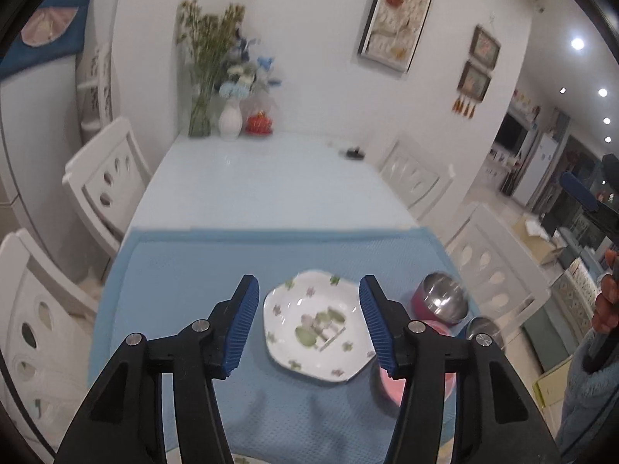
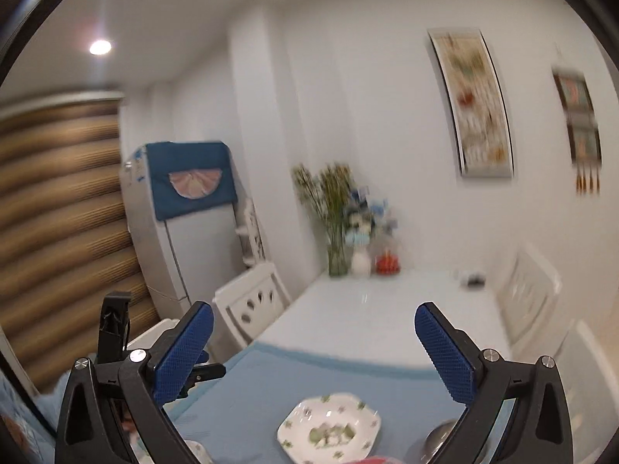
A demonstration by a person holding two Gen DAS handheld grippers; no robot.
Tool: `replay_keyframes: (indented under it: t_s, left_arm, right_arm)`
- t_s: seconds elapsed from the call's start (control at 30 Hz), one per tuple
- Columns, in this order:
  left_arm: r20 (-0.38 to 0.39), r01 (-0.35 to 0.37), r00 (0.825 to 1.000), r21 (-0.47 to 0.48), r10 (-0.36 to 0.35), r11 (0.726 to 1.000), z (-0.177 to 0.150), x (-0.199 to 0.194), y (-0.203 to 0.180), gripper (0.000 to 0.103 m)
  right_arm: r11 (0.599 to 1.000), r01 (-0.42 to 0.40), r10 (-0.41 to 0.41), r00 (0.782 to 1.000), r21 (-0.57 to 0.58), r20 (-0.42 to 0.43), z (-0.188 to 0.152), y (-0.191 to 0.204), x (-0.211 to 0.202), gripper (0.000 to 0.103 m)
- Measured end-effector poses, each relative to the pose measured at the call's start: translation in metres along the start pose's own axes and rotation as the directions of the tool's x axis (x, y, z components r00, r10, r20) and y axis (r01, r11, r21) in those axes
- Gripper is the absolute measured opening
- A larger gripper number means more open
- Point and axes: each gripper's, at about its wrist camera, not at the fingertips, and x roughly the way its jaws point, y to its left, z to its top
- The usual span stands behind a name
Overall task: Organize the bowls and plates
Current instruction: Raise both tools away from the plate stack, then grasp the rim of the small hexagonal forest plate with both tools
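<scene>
white dining table carries a blue mat with the white octagonal flowered plate beside steel-lined pink bowls — left gripper and right gripper both spread, empty, high above — a blind descent risks clipping rims.

Left tongs hang tilted downward, jaws parted and empty; right tongs gape wide, nearly level
</scene>
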Motion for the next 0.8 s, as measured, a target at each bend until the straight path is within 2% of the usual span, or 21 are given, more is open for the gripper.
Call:
replay_keyframes:
  t_s: [0.07, 0.17, 0.23, 0.27, 0.33, 0.4, 0.43, 0.57, 0.6, 0.67, 0.7, 0.8]
  left_arm:
    - [-0.062, -0.029, 0.998, 0.028, 0.031, 0.999, -0.007, 0.021, 0.002, 0.052]
    - [-0.134, -0.051, 0.989, 0.048, 0.057, 0.998, -0.019, 0.05, 0.007, 0.052]
    - [-0.209, -0.067, 0.976, 0.011, 0.068, 0.998, -0.028, 0.071, 0.013, 0.052]
    - [-0.272, -0.077, 0.96, -0.018, 0.07, 0.997, -0.034, 0.084, 0.017, 0.052]
    - [-0.386, -0.076, 0.922, -0.077, 0.041, 0.994, -0.048, 0.11, 0.024, 0.051]
    - [-0.407, -0.065, 0.913, -0.105, 0.016, 0.992, -0.059, 0.12, 0.025, 0.051]
    - [-0.414, -0.066, 0.91, -0.106, 0.016, 0.992, -0.063, 0.124, 0.025, 0.051]
    - [-0.44, -0.075, 0.898, -0.166, -0.006, 0.983, -0.068, 0.143, 0.031, 0.051]
    - [-0.454, -0.073, 0.891, -0.191, -0.022, 0.979, -0.069, 0.148, 0.033, 0.05]
    - [-0.5, -0.051, 0.863, -0.226, -0.071, 0.973, -0.072, 0.163, 0.036, 0.049]
    - [-0.508, -0.046, 0.858, -0.224, -0.076, 0.974, -0.073, 0.167, 0.035, 0.049]
    - [-0.504, -0.042, 0.861, -0.207, -0.069, 0.977, -0.075, 0.176, 0.031, 0.047]
  right_arm:
    - [0.997, -0.028, 0.037, 0.992, 0.076, -0.117, -0.013, -0.022, 0.034, 0.103]
    - [0.988, 0.033, 0.012, 0.959, 0.154, -0.284, -0.039, -0.053, 0.084, 0.103]
    - [0.978, 0.061, 0.014, 0.935, 0.197, -0.354, -0.056, -0.069, 0.109, 0.1]
    - [0.972, 0.064, 0.029, 0.923, 0.226, -0.385, -0.064, -0.077, 0.12, 0.1]
    - [0.942, 0.017, 0.15, 0.872, 0.335, -0.465, -0.087, -0.095, 0.149, 0.1]
    - [0.896, -0.036, 0.28, 0.819, 0.442, -0.501, -0.112, -0.104, 0.17, 0.1]
    - [0.893, -0.038, 0.291, 0.809, 0.449, -0.51, -0.119, -0.105, 0.177, 0.1]
    - [0.925, 0.068, 0.19, 0.772, 0.375, -0.607, -0.143, -0.112, 0.207, 0.1]
    - [0.922, 0.075, 0.191, 0.765, 0.379, -0.615, -0.147, -0.114, 0.212, 0.1]
    - [0.914, 0.093, 0.202, 0.739, 0.394, -0.643, -0.156, -0.121, 0.227, 0.1]
    - [0.915, 0.102, 0.2, 0.727, 0.391, -0.657, -0.16, -0.123, 0.233, 0.1]
    - [0.924, 0.128, 0.179, 0.686, 0.36, -0.705, -0.172, -0.127, 0.253, 0.1]
